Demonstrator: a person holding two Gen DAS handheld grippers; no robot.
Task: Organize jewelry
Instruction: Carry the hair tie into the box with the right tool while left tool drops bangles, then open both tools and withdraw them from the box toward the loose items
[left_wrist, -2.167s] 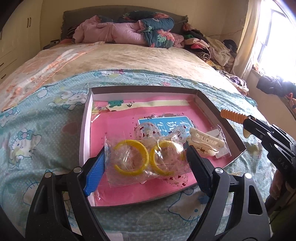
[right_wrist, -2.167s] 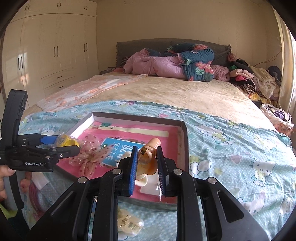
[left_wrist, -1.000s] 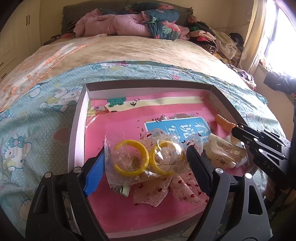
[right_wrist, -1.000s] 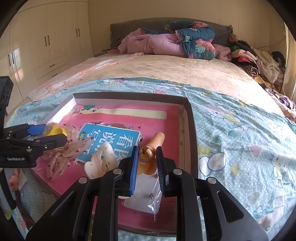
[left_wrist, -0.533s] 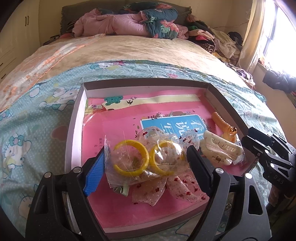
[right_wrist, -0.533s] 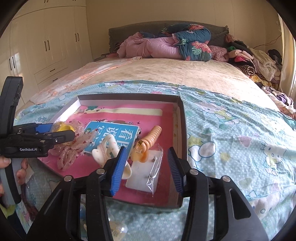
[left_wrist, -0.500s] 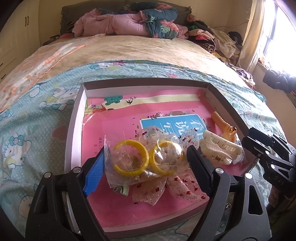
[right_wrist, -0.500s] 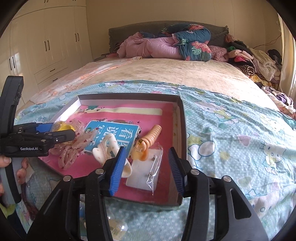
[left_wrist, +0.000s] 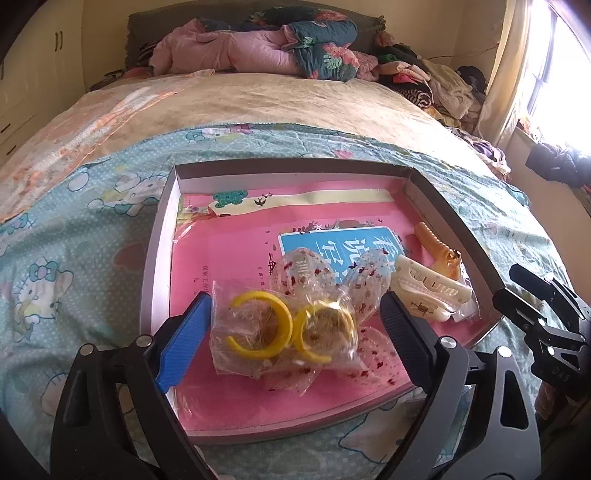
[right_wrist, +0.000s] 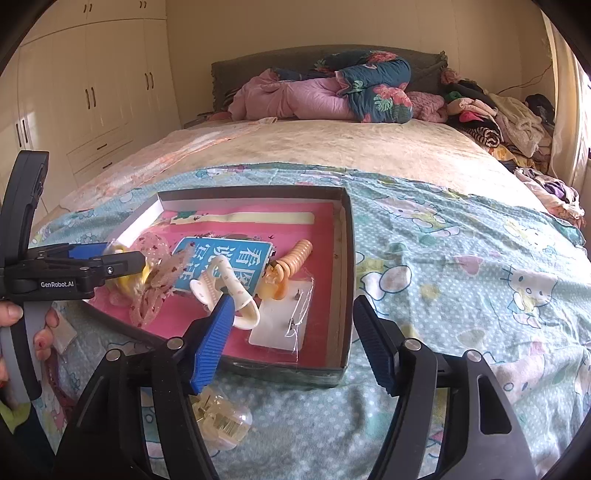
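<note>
A shallow box (left_wrist: 162, 236) with a pink lining lies on the bed; it also shows in the right wrist view (right_wrist: 347, 280). My left gripper (left_wrist: 295, 334) is shut on a clear bag with yellow bangles (left_wrist: 273, 332) and holds it over the box's near left part. A speckled pink bow (right_wrist: 159, 273) hangs with the bag. My right gripper (right_wrist: 295, 343) is open and empty over the box's near edge. In the box lie an orange hair clip (right_wrist: 291, 264), a cream claw clip (right_wrist: 229, 288) and a bagged white card (right_wrist: 284, 321).
A clear yellowish clip (right_wrist: 221, 421) lies on the blue cartoon sheet (right_wrist: 461, 280) in front of the box. A blue card (left_wrist: 343, 245) lies in the box. Folded quilts (right_wrist: 332, 96) and clothes are piled at the headboard. A wardrobe (right_wrist: 74, 96) stands at left.
My right gripper has let go of the orange hair clip in the box, opened wide and drawn back. My left gripper still holds the bangle bag, shifted slightly.
</note>
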